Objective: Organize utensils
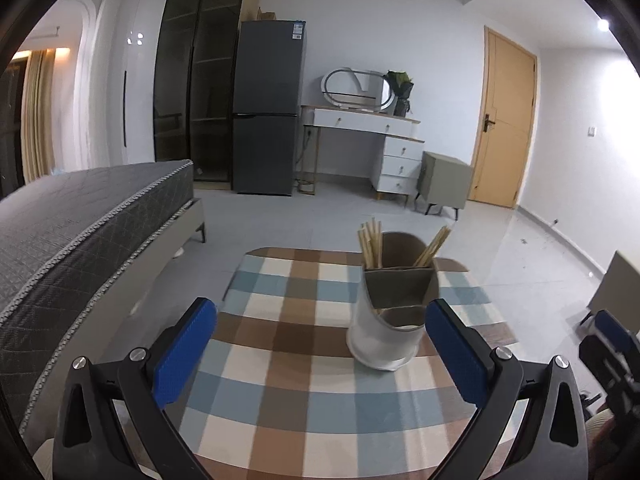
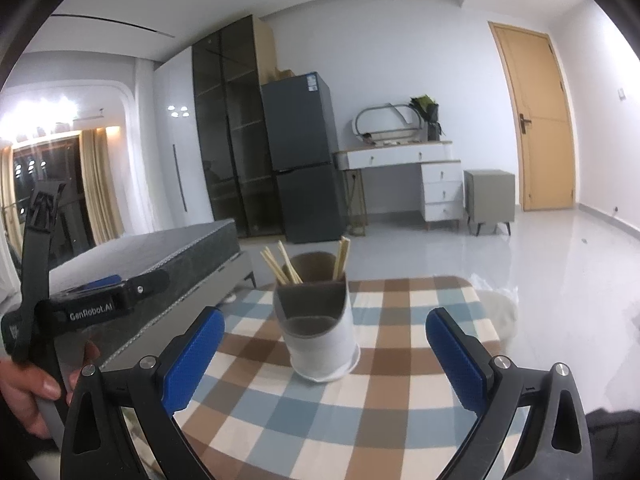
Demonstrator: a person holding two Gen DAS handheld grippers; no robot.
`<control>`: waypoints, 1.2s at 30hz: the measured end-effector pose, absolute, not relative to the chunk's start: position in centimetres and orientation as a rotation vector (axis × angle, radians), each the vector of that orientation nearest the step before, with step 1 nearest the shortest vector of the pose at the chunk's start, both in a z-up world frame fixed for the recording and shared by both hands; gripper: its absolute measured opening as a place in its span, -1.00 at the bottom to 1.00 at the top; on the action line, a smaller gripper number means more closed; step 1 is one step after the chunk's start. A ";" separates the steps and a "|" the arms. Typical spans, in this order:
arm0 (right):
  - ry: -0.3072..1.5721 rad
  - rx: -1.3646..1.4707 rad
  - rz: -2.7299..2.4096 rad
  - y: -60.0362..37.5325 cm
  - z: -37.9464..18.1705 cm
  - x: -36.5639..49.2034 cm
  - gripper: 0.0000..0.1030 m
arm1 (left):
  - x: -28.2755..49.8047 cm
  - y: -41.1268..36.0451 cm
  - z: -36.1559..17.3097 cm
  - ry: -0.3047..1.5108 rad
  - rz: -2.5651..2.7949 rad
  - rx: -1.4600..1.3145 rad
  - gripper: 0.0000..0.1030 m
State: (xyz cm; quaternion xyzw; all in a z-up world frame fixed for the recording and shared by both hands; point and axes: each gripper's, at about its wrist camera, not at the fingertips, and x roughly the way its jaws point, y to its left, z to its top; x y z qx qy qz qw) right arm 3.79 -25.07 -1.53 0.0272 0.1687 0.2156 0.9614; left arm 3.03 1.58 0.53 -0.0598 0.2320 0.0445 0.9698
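A white utensil holder [image 1: 386, 328] with brown tiered compartments stands on the checkered table [image 1: 280, 400]. Several wooden chopsticks [image 1: 370, 246] stand in its rear compartment; the front compartments look empty. My left gripper [image 1: 320, 356] is open and empty, with the holder just inside its right finger. In the right wrist view the same holder [image 2: 320, 336] with chopsticks [image 2: 280, 266] stands ahead of my right gripper [image 2: 324, 360], which is open and empty above the table [image 2: 320, 420]. The left gripper's body [image 2: 92, 304] shows at the left, held by a hand.
A grey bed [image 1: 80, 232] lies left of the table. A dark fridge [image 1: 268, 108], a white dressing table [image 1: 380, 140], a grey cabinet [image 1: 442, 182] and a wooden door [image 1: 506, 120] stand at the far wall. Tiled floor surrounds the table.
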 end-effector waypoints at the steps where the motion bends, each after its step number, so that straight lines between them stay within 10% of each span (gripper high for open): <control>1: 0.351 0.059 0.432 -25.1 -1.8 3.9 0.98 | 2.8 1.5 0.4 0.467 0.087 -0.119 0.97; 36: 0.411 0.007 0.389 -24.4 -2.8 4.4 0.98 | 2.2 1.9 0.8 0.499 0.074 -0.152 0.97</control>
